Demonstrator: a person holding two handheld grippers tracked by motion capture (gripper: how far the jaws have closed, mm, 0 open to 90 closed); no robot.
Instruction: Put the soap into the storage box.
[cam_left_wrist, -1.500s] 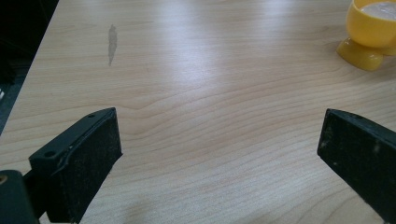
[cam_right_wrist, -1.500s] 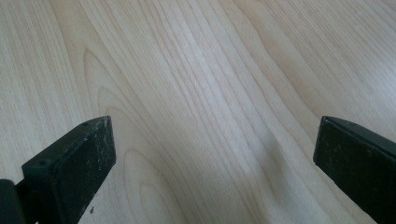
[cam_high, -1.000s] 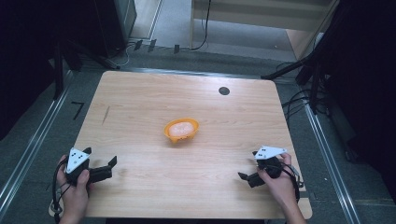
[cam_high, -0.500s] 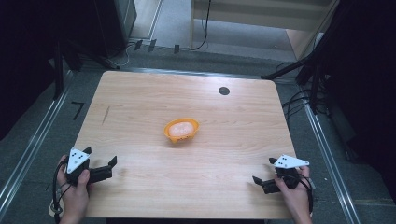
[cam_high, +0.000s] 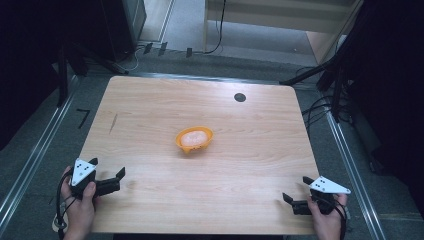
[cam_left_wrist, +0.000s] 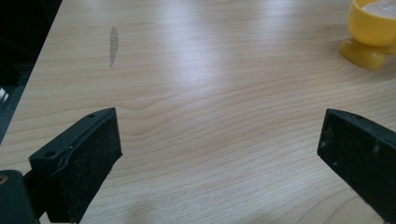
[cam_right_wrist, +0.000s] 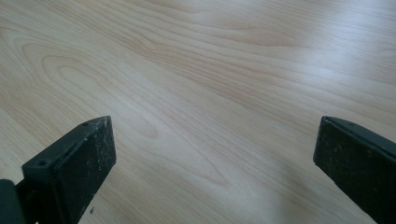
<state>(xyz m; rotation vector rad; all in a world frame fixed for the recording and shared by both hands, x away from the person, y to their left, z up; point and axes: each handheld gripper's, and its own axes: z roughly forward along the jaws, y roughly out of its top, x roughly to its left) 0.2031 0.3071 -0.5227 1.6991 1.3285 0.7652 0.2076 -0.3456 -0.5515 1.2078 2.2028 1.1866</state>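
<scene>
With both my left tongs and right tongs gaping empty, the bowl mid-surface at my 12 o'clock looks light, rigid, slippery plastic, so I'd pinch its rim.

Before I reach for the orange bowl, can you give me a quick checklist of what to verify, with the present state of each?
1. Left gripper open: ok, its jaws stand wide apart with bare wood between them.
2. Right gripper open: ok, jaws wide apart, nothing held.
3. Orange bowl upright on the table: ok, it stands near the middle, apart from both grippers.
4. Path to the bowl: ok, bare wood lies between each gripper and the bowl.
5. Contents: cannot tell; something pale fills the bowl, but what it is does not show.
6. Bowl in line with the left jaws: not ok, it sits at the far right corner of the left gripper view.
</scene>
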